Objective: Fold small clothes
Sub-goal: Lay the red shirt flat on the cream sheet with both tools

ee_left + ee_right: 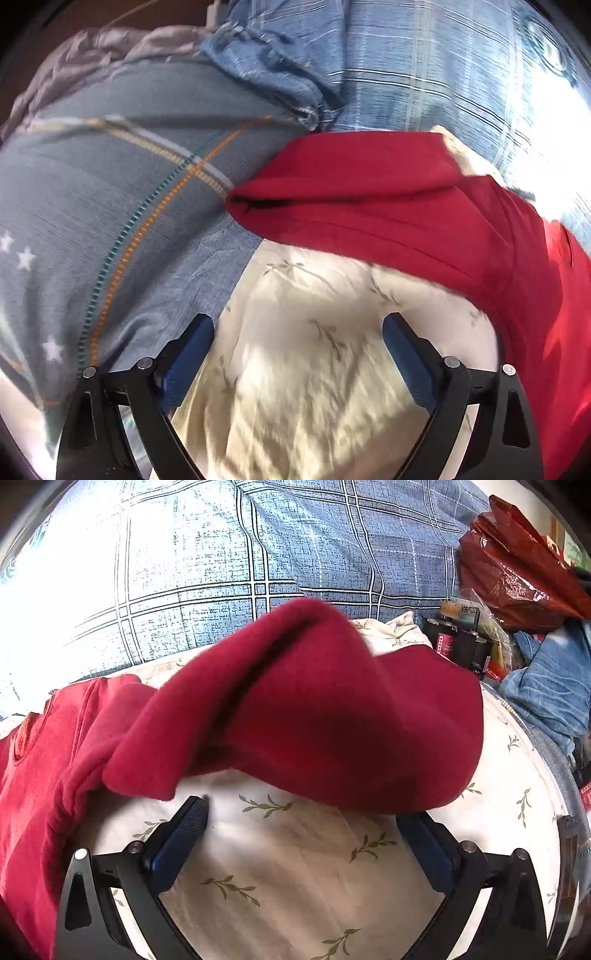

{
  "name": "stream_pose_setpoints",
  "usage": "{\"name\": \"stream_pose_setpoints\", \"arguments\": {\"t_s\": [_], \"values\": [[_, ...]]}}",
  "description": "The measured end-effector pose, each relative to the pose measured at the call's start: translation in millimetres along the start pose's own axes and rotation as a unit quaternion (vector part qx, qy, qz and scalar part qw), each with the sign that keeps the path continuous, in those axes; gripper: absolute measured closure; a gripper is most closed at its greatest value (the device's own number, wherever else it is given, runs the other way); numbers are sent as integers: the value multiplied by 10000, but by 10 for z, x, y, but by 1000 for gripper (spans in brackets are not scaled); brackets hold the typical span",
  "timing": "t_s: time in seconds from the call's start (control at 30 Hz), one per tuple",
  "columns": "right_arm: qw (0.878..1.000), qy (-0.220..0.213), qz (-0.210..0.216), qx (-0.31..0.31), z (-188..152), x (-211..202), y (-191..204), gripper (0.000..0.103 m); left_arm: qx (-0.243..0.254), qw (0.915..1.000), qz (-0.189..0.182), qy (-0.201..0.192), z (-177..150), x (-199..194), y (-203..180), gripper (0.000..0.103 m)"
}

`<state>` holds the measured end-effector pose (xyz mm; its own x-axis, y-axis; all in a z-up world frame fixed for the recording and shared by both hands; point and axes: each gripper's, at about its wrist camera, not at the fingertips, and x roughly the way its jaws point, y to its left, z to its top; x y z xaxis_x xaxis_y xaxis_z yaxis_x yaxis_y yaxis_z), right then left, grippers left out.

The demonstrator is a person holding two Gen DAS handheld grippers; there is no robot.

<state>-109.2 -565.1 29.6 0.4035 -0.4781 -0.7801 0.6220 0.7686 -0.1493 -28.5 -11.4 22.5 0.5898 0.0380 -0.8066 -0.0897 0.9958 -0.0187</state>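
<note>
A cream leaf-print bed [295, 867] carries a red garment [314, 716] lying ahead of the right hand-held gripper [301, 814], blue plaid bedding [207, 572] beyond.

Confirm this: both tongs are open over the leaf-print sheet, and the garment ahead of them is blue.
Wrong on colour. The garment is red, as the right wrist view shows. The rest holds: left tongs and right tongs are both open over the leaf-print sheet.

Right tongs [301, 812] spread wide above leaf-print sheet [295, 878], gripping nothing. Red garment [314, 716] draped just ahead, one flap covering right fingertip. Blue plaid bedding [207, 572] behind.
</note>
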Motion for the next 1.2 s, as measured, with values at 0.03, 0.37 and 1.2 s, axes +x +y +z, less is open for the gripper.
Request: {"name": "stream_pose_setpoints", "arguments": {"t_s": [0.03, 0.37, 1.2], "values": [[10000, 4, 1, 0, 15, 26, -10, 0, 4, 10000, -10, -39, -49, -98, -49, 11], [9996, 211, 145, -87, -82, -106, 25, 0, 374, 9980, -292, -426, -329, -891, -287, 11], [9689, -335, 2104, -1260, -780, -1844, 1169, 0, 689, 9933, -809, -463, -431, -1348, -854, 11]]}}
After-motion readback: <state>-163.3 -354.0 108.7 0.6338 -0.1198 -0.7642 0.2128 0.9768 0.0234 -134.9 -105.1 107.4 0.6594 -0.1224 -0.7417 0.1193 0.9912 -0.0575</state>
